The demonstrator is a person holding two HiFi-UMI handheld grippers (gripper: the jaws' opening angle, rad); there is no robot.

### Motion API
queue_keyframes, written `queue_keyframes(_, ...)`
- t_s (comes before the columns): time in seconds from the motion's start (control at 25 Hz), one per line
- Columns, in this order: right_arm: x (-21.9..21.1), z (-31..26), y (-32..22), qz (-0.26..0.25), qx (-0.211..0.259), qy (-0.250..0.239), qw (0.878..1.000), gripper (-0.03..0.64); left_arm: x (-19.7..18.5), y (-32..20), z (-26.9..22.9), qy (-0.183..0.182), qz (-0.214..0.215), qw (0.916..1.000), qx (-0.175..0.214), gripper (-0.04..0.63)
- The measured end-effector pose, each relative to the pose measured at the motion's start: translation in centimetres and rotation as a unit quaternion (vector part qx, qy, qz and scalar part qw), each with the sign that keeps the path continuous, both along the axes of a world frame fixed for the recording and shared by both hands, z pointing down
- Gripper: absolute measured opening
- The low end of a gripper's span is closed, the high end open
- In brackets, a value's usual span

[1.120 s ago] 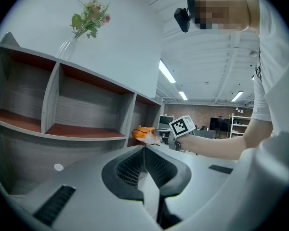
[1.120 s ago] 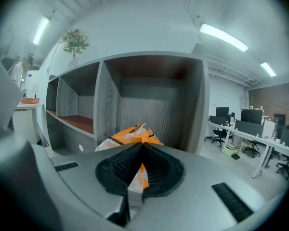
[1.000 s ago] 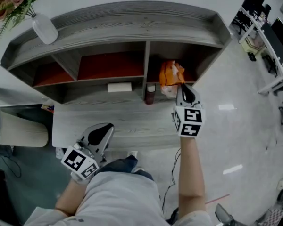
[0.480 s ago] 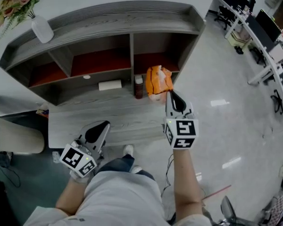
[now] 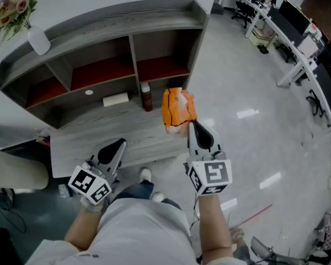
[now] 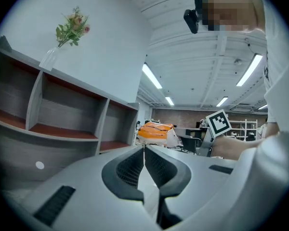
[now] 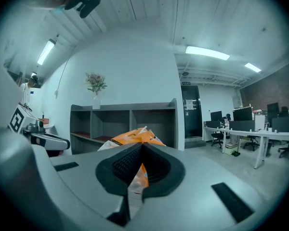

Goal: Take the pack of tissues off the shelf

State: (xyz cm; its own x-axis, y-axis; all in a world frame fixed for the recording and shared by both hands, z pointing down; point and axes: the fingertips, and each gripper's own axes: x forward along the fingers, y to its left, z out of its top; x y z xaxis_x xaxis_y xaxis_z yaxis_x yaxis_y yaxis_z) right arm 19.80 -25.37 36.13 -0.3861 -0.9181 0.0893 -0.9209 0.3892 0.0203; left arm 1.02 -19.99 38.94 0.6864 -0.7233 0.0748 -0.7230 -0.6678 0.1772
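Observation:
The orange and white pack of tissues (image 5: 176,109) hangs in the air in front of the grey shelf unit (image 5: 105,43), clear of its right compartment. My right gripper (image 5: 187,125) is shut on the pack's near edge; in the right gripper view the pack (image 7: 135,141) sticks out past the closed jaws of the right gripper (image 7: 140,149). My left gripper (image 5: 120,145) is held low over the shelf's front ledge, jaws together and empty. In the left gripper view the pack (image 6: 156,130) shows beyond the left gripper (image 6: 144,148).
A dark bottle (image 5: 146,97) and a white box (image 5: 116,99) stand on the shelf's lower board. A vase of flowers (image 5: 36,35) sits on the shelf top at the left. Desks and chairs (image 5: 281,32) line the right side across a shiny floor.
My right gripper has drawn the tissue pack out of the right compartment and toward me. The view has swung right. The left gripper has stayed in place.

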Motion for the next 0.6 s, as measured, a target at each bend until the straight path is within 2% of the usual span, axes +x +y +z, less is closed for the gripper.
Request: queue_keyframes(0.6, 1.1, 1.0, 11.1, 0.011, 0.004, -0.014, 1.000, 0.018, 4.0, 3.6, 0.0, -0.006, 0.053, 0.9986, 0.006, 0.021)
